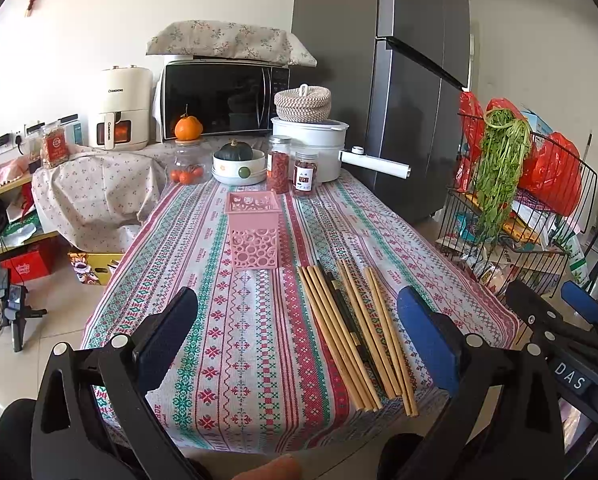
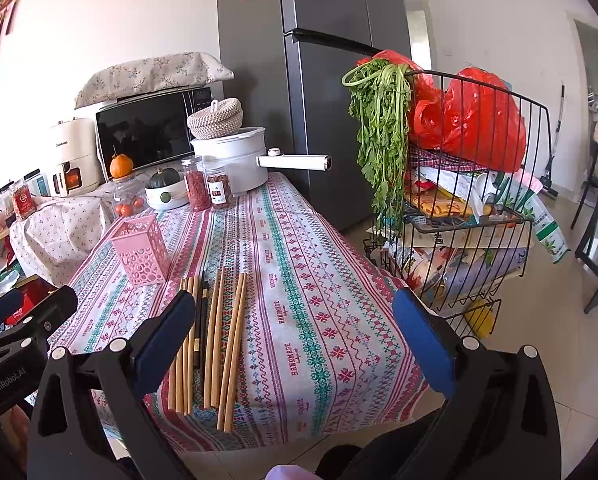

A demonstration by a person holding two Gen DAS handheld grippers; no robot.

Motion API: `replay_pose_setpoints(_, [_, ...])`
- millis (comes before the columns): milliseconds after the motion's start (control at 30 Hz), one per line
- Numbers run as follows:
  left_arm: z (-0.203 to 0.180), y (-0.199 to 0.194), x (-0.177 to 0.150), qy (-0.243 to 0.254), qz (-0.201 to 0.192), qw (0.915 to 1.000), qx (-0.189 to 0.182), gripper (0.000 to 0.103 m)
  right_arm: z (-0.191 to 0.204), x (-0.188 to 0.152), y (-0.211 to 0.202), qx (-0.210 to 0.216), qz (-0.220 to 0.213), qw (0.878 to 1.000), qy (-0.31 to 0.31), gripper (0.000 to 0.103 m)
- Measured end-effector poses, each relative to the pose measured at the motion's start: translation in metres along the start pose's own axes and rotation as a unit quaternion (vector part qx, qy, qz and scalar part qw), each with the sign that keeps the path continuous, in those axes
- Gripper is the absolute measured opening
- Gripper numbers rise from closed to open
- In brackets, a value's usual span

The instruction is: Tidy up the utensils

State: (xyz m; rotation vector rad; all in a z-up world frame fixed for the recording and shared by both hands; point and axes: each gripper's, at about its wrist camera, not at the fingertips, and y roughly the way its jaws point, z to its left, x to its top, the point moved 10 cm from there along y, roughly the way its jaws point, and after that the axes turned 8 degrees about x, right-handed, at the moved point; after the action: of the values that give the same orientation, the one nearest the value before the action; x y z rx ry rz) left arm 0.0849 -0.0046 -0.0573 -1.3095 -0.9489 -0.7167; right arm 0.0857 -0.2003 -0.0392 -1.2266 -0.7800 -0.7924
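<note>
Several wooden chopsticks (image 1: 359,336) and a dark pair among them lie in a row on the patterned tablecloth near the table's front edge; they also show in the right wrist view (image 2: 215,340). A pink perforated holder (image 1: 254,230) stands upright behind them, empty as far as I can see, and shows in the right wrist view (image 2: 141,250). My left gripper (image 1: 299,328) is open and empty, above the front edge, left of the chopsticks. My right gripper (image 2: 295,328) is open and empty, right of the chopsticks; it shows at the right edge of the left wrist view (image 1: 559,308).
At the table's far end stand a white pot with a long handle (image 1: 319,148), two spice jars (image 1: 291,168), a bowl with a squash (image 1: 239,164) and a jar of oranges (image 1: 187,160). A wire rack with greens and red bags (image 2: 459,200) stands right of the table. A fridge (image 1: 399,80) is behind.
</note>
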Motion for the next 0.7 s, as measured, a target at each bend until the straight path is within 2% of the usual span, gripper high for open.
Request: replay_pose_setpoints(700, [0.0014, 0.006, -0.0035, -0.001, 0.011, 0.9999, 0.001, 0.096, 0.0015, -0.0038, 0.0046, 0.0, 0.01, 1.0, -0.005, 0.096])
